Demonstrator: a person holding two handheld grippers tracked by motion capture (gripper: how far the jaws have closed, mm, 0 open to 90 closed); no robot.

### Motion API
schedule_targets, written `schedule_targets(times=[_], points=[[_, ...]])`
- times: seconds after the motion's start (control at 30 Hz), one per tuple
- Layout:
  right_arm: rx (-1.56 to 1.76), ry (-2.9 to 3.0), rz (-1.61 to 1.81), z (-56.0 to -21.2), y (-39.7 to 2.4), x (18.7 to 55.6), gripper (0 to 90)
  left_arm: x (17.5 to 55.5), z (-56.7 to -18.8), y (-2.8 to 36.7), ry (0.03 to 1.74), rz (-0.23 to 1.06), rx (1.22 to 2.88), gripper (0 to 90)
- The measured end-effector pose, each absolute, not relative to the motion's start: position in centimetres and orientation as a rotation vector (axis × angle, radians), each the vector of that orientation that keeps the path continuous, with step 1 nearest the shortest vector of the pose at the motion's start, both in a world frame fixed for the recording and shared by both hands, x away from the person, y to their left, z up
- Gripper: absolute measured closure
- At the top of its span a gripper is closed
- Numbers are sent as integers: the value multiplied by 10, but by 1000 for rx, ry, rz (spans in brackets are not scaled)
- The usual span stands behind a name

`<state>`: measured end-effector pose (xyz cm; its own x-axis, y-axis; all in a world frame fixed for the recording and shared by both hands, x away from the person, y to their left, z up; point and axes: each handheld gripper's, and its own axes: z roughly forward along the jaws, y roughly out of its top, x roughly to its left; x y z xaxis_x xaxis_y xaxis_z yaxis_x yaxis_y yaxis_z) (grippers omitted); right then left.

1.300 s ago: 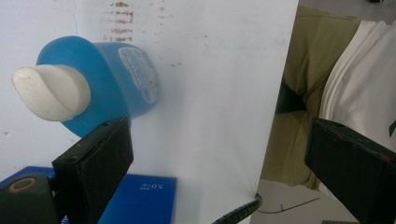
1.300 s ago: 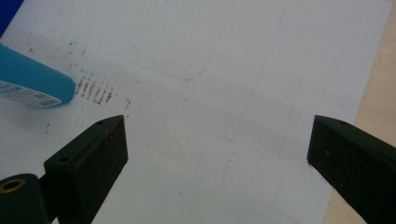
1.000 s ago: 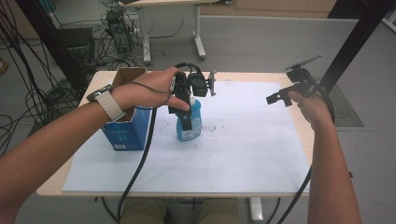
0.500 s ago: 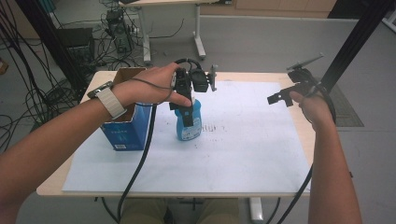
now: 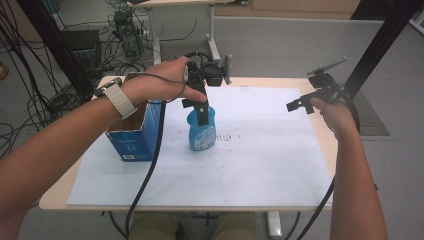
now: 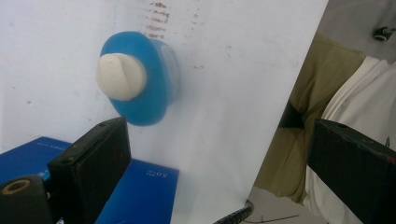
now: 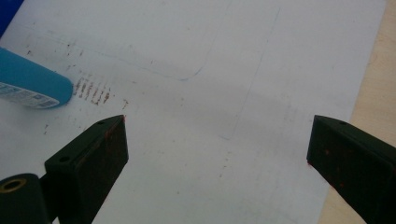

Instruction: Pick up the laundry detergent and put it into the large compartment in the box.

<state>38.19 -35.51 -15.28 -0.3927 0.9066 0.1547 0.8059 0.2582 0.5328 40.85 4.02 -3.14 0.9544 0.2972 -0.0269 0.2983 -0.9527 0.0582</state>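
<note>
High view: left gripper [image 5: 202,111] above bottle [image 5: 202,132]

Blue open-topped box [image 5: 131,137], centre left, on white paper sheet [image 5: 250,160] marked with brown smudges [image 5: 231,137]. Wooden table [image 5: 327,145] beneath. Cable tangle [image 5: 45,95], upper left, on floor.

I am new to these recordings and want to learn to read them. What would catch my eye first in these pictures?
First, the blue bottle with its white cap, standing upright on the white paper sheet near the table's middle. The left gripper hovers right above it, jaws wide open. Next, the open blue box stands just left of the bottle, while the right gripper, also open, is held over the paper's far right edge.
</note>
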Motion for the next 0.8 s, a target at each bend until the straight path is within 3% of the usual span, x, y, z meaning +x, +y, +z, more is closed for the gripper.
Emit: schedule_targets(times=[0.8], points=[[1619, 2341, 816, -155, -356, 384, 54, 445, -33, 46, 642, -50, 3013, 67]])
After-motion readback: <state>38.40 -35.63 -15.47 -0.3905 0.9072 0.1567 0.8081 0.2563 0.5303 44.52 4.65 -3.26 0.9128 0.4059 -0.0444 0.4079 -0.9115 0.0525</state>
